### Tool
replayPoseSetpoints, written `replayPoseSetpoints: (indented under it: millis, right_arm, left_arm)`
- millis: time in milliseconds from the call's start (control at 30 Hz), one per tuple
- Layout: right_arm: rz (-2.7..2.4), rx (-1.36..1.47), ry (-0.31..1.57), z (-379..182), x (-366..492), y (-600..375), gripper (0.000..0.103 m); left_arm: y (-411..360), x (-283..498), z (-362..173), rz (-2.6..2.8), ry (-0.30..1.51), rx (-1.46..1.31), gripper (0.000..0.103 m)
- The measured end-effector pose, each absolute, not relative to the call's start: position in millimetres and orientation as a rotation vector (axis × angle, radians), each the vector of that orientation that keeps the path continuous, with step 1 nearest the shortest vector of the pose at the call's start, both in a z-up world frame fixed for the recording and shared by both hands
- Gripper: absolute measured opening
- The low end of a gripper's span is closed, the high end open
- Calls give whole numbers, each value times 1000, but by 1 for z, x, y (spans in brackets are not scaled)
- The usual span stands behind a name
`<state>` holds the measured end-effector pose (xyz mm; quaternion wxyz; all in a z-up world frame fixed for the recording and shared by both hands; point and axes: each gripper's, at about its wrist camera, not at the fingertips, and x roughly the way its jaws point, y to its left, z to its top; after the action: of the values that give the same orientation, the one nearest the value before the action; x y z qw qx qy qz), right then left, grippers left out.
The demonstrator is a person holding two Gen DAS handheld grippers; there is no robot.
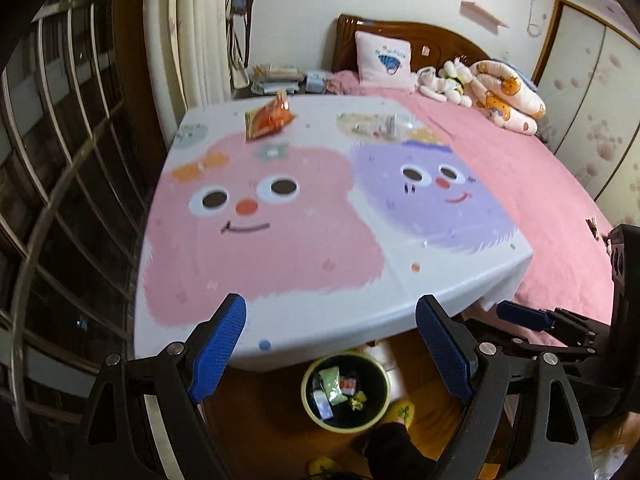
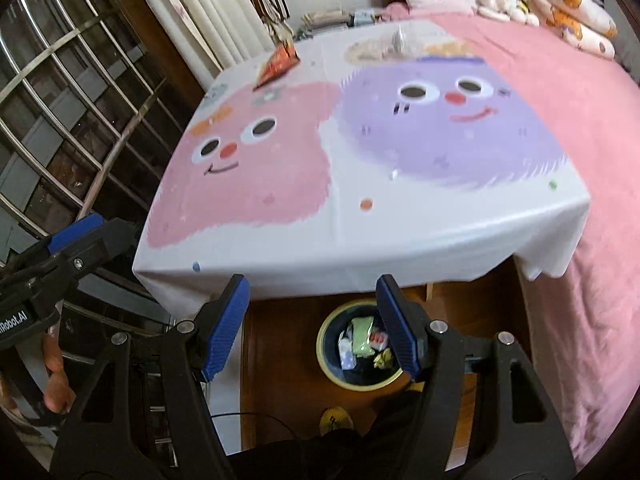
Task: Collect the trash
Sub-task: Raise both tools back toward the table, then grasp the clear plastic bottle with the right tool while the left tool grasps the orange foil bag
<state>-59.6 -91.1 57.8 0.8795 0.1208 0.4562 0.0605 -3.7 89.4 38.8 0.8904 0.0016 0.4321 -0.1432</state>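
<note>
An orange snack wrapper (image 1: 269, 118) lies crumpled near the far left corner of the surface (image 1: 360, 312), which wears a white cloth printed with a pink fuzzy face and a purple one. Toward the far right edge, above the purple face, sits a clear plastic wrapper (image 1: 394, 122), hard to make out against the print. The rest of the cloth carries only its pattern.

On the wooden floor just off the near edge stands a round bin (image 1: 310, 408) with a pale yellow rim and dark inside. It holds a green packet (image 1: 334, 384), a white and blue packet (image 1: 322, 402), a small red and white piece (image 1: 348, 385) and a yellow scrap (image 1: 357, 399). A yellow slipper (image 1: 402, 412) rests right beside the bin's rim, and a dark sleeve shows below it.

The left gripper (image 1: 332, 350) hangs above the near edge, tilted down, its 2 blue-padded jaws spread wide and released, nothing between them. The right gripper (image 2: 312, 326) is alongside it over the same edge, its jaws likewise apart and empty, with the bin seen through the gap. In the right wrist view a hand (image 2: 56, 380) grips the left tool's handle.

A bed (image 1: 540, 208) with a pink sheet runs along the surface's right side, with a pillow (image 1: 382, 58), soft toys (image 1: 444, 80) and a rolled quilt (image 1: 508, 96) at its wooden headboard. A barred window (image 1: 60, 160) fills the left.
</note>
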Motion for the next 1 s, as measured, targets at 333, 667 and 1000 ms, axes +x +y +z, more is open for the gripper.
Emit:
replayPoseSetpoints:
  millis: [333, 667, 1000]
  right_arm:
    - [81, 234, 869, 94, -38, -113, 63]
    - [93, 219, 864, 90, 57, -157, 63]
    - [169, 188, 911, 76, 238, -226, 63]
  left_arm:
    - [89, 22, 70, -303, 903, -7, 88]
    - [69, 107, 59, -189, 940, -25, 88]
    - [33, 248, 42, -31, 1023, -86, 79]
